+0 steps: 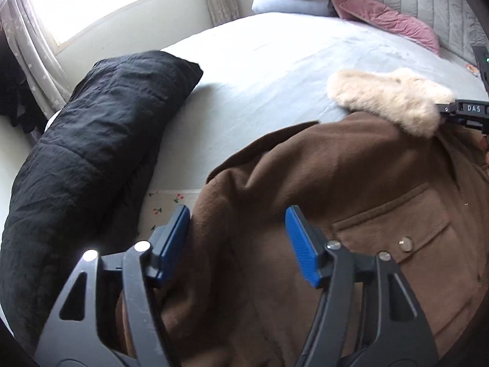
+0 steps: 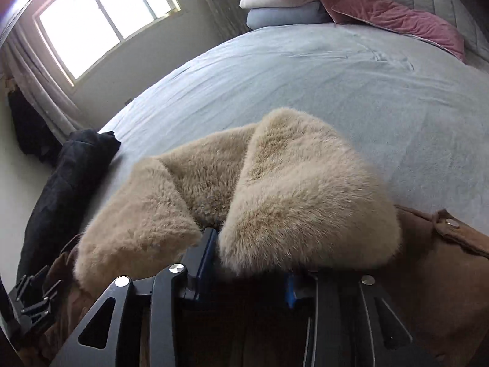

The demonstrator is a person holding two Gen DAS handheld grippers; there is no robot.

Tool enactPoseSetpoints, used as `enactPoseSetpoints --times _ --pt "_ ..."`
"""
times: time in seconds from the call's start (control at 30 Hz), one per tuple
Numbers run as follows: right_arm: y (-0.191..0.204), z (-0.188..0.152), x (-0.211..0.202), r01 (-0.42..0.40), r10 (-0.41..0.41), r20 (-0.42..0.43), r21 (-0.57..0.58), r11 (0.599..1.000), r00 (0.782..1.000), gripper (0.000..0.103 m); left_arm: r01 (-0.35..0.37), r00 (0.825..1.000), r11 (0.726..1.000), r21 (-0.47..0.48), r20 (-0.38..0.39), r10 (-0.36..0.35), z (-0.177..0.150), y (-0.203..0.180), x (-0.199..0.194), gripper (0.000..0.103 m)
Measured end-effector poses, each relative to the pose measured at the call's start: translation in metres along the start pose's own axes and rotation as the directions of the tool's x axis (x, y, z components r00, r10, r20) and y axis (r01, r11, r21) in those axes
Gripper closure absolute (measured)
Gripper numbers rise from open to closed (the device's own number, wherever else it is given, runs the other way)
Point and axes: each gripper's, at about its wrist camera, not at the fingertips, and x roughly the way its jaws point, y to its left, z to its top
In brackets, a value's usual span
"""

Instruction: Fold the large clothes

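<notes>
Coat (image 1: pixel 305 168): brown, with cream fur collar (image 2: pixel 244 183). Bed (image 1: pixel 275 61): pale blue sheet. Padded garment (image 1: pixel 91 153): black; quilt (image 1: pixel 382 15): dusty pink.

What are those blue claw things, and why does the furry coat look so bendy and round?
They are grabbing tools a person holds, one in each hand, each with a camera that bends the picture. The left tool's view shows the left gripper with blue fingers apart over a brown coat on the bed. The right tool's view shows the right gripper tucked under the coat's fur collar, so its grip is hidden. A black jacket lies beside the coat, with folded blankets far back.
</notes>
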Motion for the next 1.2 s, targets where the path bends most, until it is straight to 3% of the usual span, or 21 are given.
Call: enactPoseSetpoints --times 0.13,0.27,0.47,0.6,0.67,0.73,0.87,1.03,1.13,1.2 --pt "-0.035 -0.003 -0.064 0.060 -0.058 0.042 -0.046 0.997 0.997 0.054 0.068 0.997 0.997 0.038 0.022 -0.069 0.022 -0.029 -0.027 0.036" --pt "-0.093 -0.018 -0.125 0.146 -0.145 0.023 -0.049 0.988 0.989 0.046 0.173 0.985 0.983 0.069 0.008 -0.174 0.026 -0.074 -0.047 0.032" --pt "-0.173 -0.065 -0.212 0.236 -0.237 -0.087 -0.014 0.972 0.968 0.045 0.319 0.947 0.943 0.093 -0.066 -0.314 0.001 -0.136 -0.086 0.020" --pt "-0.197 -0.097 -0.273 0.261 -0.260 -0.118 -0.008 0.965 0.958 0.042 0.382 0.921 0.918 0.105 -0.124 -0.369 -0.019 -0.165 -0.119 0.019" --pt "-0.204 -0.114 -0.301 0.261 -0.260 -0.117 -0.007 0.965 0.959 0.035 0.407 0.909 0.908 0.103 -0.144 -0.391 -0.030 -0.174 -0.137 0.019" --pt "-0.212 -0.134 -0.320 0.260 -0.255 -0.130 0.022 0.965 0.958 0.033 0.433 0.896 0.897 0.089 -0.155 -0.417 -0.040 -0.179 -0.153 0.019" --pt "-0.227 -0.175 -0.338 0.230 -0.216 -0.116 0.124 0.965 0.969 0.033 0.482 0.870 0.874 0.061 -0.155 -0.469 -0.064 -0.189 -0.186 0.018" --pt "-0.250 -0.228 -0.316 0.136 -0.114 -0.107 0.233 0.963 0.988 0.033 0.541 0.833 0.841 0.030 -0.155 -0.531 -0.098 -0.190 -0.212 0.018" --pt "-0.272 -0.249 -0.308 0.070 -0.056 -0.049 0.354 0.933 0.997 0.033 0.539 0.834 0.842 0.001 -0.142 -0.533 -0.120 -0.188 -0.216 0.018" --pt "-0.282 -0.258 -0.307 0.032 -0.030 -0.010 0.410 0.911 0.999 0.033 0.528 0.833 0.849 -0.026 -0.179 -0.524 -0.132 -0.190 -0.213 0.018"
